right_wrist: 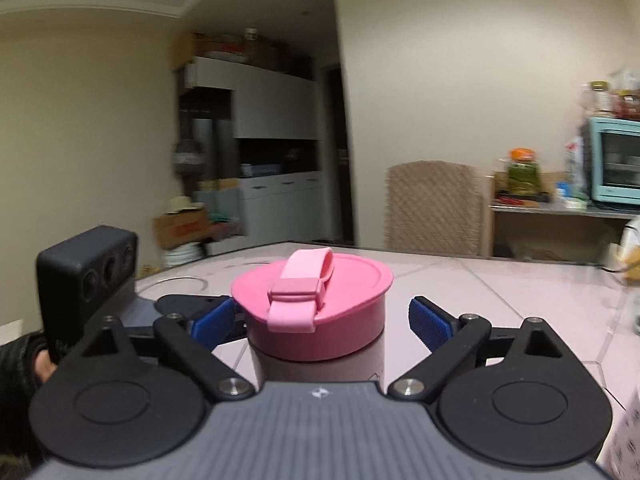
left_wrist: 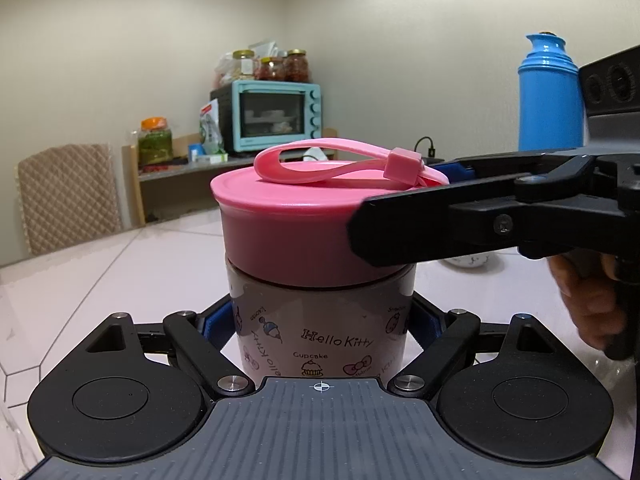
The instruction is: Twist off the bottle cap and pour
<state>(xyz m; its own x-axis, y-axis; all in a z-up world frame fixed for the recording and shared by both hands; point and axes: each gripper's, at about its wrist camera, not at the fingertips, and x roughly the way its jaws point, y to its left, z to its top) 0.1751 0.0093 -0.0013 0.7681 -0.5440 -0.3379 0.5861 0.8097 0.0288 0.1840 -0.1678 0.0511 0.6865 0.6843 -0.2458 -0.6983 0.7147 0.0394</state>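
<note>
The left wrist view alone shows the bottle's (left_wrist: 320, 328) printed body: pale, smooth, with Hello Kitty lettering, a cupcake and a bow. The left tool (left_wrist: 320, 322) pinches this body, its blue ribbed pads pressed against both sides just below the pink cap (left_wrist: 288, 236). From the right of that view the right tool (left_wrist: 404, 220) reaches in sideways at cap height; one black finger lies across the cap's wall, the other, blue-padded, shows behind the cap's far edge.

The right wrist view looks down on the cap (right_wrist: 312, 300) instead: a round, glossy lid with a flat rim and a soft pink strap loop (right_wrist: 302, 288) clasped on top. Here the right tool (right_wrist: 324, 320) is spread, its right pad standing clear of the cap; whether the left pad touches is hard to tell. The bottle stands on the pale tiled surface (right_wrist: 500, 288) between both tools.

The right view is motion-blurred. A blue flask (left_wrist: 550, 96) stands beyond the right tool, its base hidden.
</note>
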